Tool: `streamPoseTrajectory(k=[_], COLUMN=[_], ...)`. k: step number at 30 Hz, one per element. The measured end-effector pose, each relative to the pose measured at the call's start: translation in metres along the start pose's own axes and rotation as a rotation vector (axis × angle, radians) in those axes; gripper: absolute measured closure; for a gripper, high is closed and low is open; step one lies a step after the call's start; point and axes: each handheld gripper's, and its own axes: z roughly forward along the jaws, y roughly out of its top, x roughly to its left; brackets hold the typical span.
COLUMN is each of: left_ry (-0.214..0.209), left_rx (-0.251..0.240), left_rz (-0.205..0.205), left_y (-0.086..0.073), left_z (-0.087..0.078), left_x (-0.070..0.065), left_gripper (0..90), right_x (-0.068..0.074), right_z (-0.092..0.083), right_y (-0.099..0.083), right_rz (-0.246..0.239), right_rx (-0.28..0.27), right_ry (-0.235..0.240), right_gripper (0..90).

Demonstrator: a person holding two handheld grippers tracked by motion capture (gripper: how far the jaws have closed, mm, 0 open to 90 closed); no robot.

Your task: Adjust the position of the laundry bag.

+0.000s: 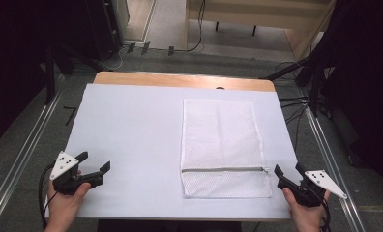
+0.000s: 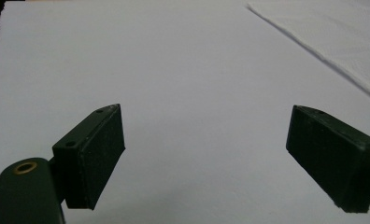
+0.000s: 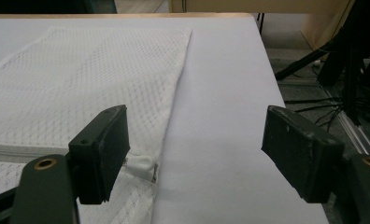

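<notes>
A white mesh laundry bag (image 1: 222,145) lies flat on the surface (image 1: 131,125), right of centre, long side running near to far. Surface is covered by a pale sheet; a strip of wood edge (image 1: 180,79) shows along the far side. The bag's zipper (image 1: 223,169) runs left to right across its near part and looks zipped shut, with the zipper pull (image 1: 266,169) at the right end, just at the bag's right edge.

Left claw (image 1: 94,162) sits at the near left of the surface, held in the person's left hand (image 1: 66,195), well apart from the bag. Its jaws are spread wide, nothing between them. In the left gripper view the left claw (image 2: 206,154) points over bare sheet, and the bag (image 2: 342,37) shows only as a corner at upper right.

Right claw (image 1: 288,170) is at the near right corner, held in the right hand (image 1: 303,212), just beside the bag's right edge near the zipper end. Jaws are also spread wide and hold nothing. In the right gripper view the right claw (image 3: 195,149) has its left jaw over the bag's right edge, and the zipper pull (image 3: 143,165) shows just beside that jaw's pad; can't tell if they touch. The right jaw hangs near the surface's right edge. The bag (image 3: 80,79) stretches away to the far left in that view.

Grey floor (image 1: 30,145), metal rails and black cables (image 1: 296,104) surround the surface.
</notes>
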Motion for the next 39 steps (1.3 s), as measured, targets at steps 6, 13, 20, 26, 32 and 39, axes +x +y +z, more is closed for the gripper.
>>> streamPoseTrajectory(k=[6,13,20,26,32,39], left_ry=[-0.014,-0.078,-0.156,-0.166,-0.208,-0.24], left_rx=[0.041,0.058,0.107,0.122,0.166,0.222], left_rz=[0.036,0.078,0.119,0.098,0.094,0.079], left_y=[0.001,0.016,0.036,0.048,0.059,0.066], left_z=[0.008,0.025,0.057,0.079,0.117,0.153], left_x=[-0.013,-0.041,-0.074,-0.093,-0.121,-0.141], left_gripper=[14.2,15.7,24.7,38.5,45.1,49.9], right_x=[0.003,0.006,0.011,0.01,0.012,0.014], right_z=[0.002,0.004,0.003,0.004,0.005,0.005], right_y=[0.001,0.001,0.005,0.005,0.005,0.005], right_rz=[-0.003,-0.005,-0.003,-0.003,-0.01,-0.02], right_rx=[0.006,0.019,0.013,0.018,0.017,0.02], right_ry=[0.015,0.04,0.037,0.039,0.047,0.055], right_gripper=[24.0,26.1,27.2,28.6,28.9,29.0])
